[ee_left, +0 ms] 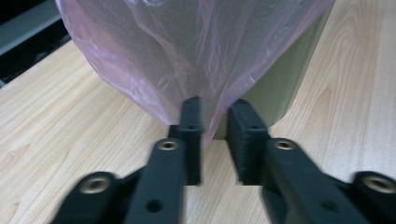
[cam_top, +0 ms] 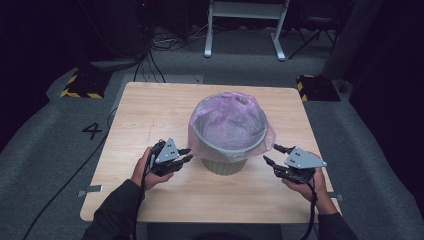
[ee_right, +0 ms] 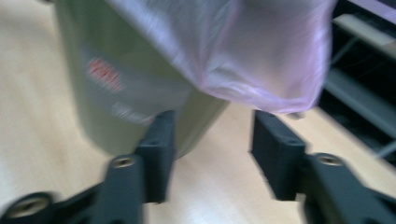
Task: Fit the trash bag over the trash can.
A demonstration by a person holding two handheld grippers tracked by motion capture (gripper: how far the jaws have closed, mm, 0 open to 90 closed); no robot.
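Bin [ee_right: 121, 84] label shows red print in right gripper view.

Left gripper [cam_top: 184, 156]: black body, two black jaws with flat rectangular pads [ee_left: 191, 126], brass-coloured round fasteners at the link pivots, grey three-cornered plate on top with small dark holes, black cable trailing back along the forearm. Right gripper [cam_top: 272, 154]: same build, black jaws and flat pads [ee_right: 275, 149], brass-coloured pivot fasteners, grey three-cornered top plate with dark holes, black cable running down past the wrist. Person: dark long sleeves [cam_top: 117, 210] on both forearms, ending at the wrists; hands bare, no gloves
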